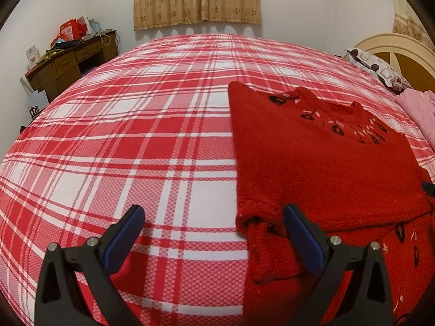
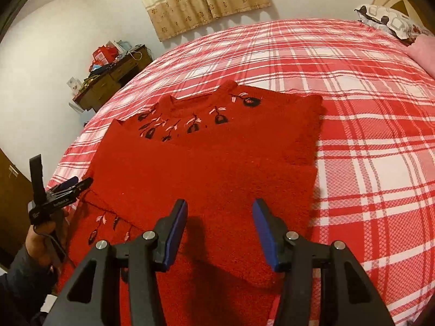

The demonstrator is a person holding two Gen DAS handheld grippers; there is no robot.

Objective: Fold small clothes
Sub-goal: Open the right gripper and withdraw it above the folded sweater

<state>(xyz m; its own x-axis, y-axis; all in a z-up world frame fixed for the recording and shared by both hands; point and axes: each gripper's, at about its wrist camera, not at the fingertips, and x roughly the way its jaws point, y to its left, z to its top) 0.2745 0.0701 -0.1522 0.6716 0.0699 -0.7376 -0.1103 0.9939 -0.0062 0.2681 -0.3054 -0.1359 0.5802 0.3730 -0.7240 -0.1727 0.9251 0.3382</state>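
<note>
The sweater (image 2: 217, 168), a red knit with dark embroidered flowers around the collar, lies flat on the plaid bedspread (image 1: 122, 135), collar toward the far edge of the bed and hem toward the near edge. Its sides look already turned in, so the body forms a rough rectangle, and a second layer with the same flowers shows beneath it at the near edge (whether that is a folded part or another garment I cannot tell).

It looks soft, thick and fuzzy, fairly light, and likely to sag and stretch when lifted by one point. The sensible hold is probably the two near corners of the hem, pinching both layers together.

The left gripper (image 1: 214, 233) hovers with its jaws wide, one finger over the near left corner of the knit, nothing between them. The right gripper (image 2: 220, 228) stands half open above the hem, also holding nothing.
</note>
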